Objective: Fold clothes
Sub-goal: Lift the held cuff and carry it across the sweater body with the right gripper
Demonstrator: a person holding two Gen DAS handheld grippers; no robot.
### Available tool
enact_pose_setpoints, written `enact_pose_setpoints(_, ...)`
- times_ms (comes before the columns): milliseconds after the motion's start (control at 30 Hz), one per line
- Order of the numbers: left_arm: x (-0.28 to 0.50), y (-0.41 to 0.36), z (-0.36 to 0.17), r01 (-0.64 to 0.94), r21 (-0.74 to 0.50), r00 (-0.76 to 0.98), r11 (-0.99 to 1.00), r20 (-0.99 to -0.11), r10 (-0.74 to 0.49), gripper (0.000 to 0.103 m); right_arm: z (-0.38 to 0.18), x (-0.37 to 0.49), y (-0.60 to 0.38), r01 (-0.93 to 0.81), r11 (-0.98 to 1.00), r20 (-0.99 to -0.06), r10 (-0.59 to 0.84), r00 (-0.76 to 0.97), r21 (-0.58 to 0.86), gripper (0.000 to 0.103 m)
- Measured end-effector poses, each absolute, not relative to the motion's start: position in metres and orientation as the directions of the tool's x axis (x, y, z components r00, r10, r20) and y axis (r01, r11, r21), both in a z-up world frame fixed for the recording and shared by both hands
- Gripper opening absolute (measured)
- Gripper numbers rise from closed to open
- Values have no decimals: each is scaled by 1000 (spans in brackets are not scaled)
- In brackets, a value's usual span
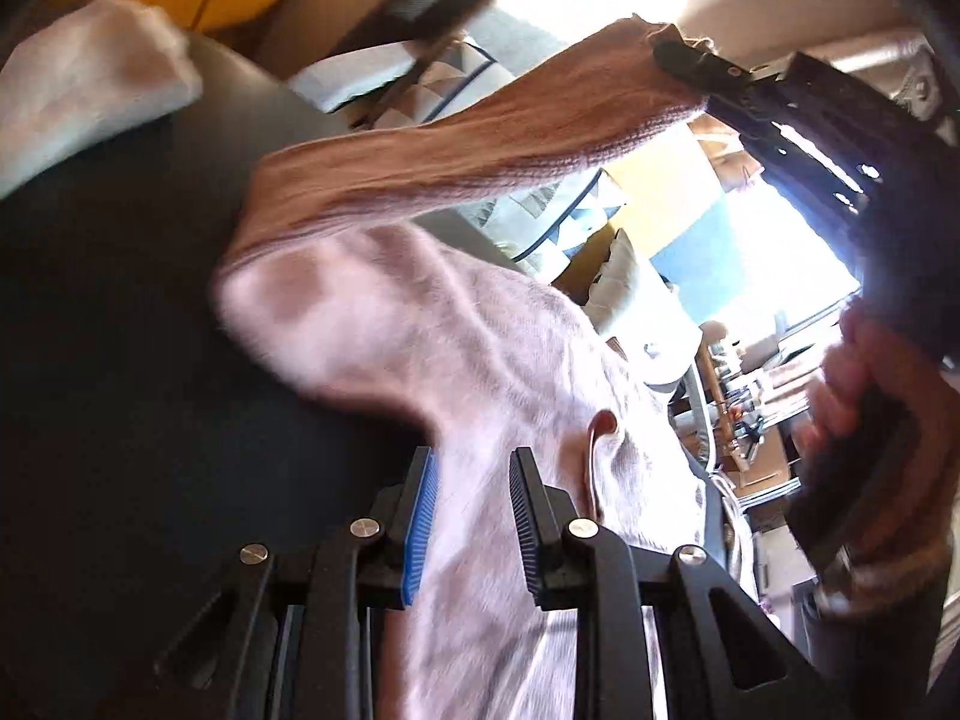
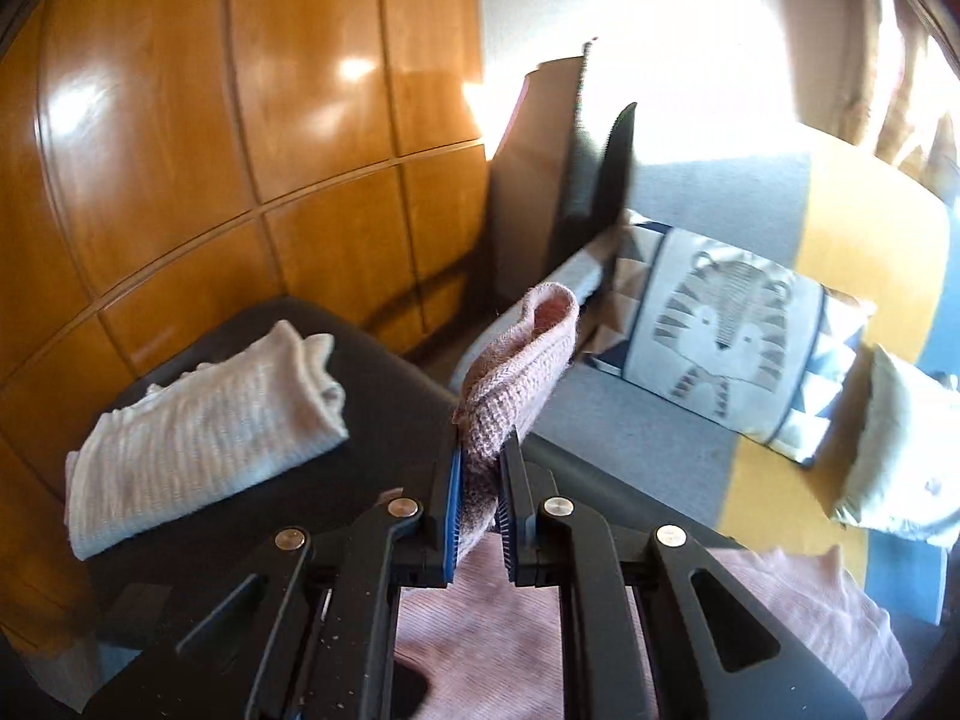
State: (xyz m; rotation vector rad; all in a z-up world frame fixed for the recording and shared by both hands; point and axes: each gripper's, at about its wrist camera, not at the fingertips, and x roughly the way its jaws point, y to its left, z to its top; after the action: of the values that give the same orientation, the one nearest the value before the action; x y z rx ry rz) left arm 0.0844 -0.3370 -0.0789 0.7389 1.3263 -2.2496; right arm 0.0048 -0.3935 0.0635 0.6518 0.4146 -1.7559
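Bare dark bench fills the frame's left; right gripper clenches the pink sweater's stretched sleeve, left gripper released above it.

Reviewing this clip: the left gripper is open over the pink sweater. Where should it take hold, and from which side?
Probably the sweater's body fabric between the open left gripper, coming straight down from above. The cloth lies slack on the dark table, while the right gripper already pinches the sleeve cuff aloft.

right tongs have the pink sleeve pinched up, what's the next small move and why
Probably carry the right tongs across and lay the sleeve cuff onto the pink sweater body. The sleeve hangs lifted off the dark table, while the left tongs stand open over the body.
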Motion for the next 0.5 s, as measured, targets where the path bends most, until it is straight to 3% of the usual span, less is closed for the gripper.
enact_pose_setpoints(200,45,-353,-86,639,-633,-738,-437,-664,-116,25,64,-35,-346,918,-382,-594,-765,-249,107,12)
enact_pose_setpoints(500,36,-352,-106,744,-451,-605,-493,-769,-208,25,50,-94,-257,802,-566,-588,-721,-368,192,12)
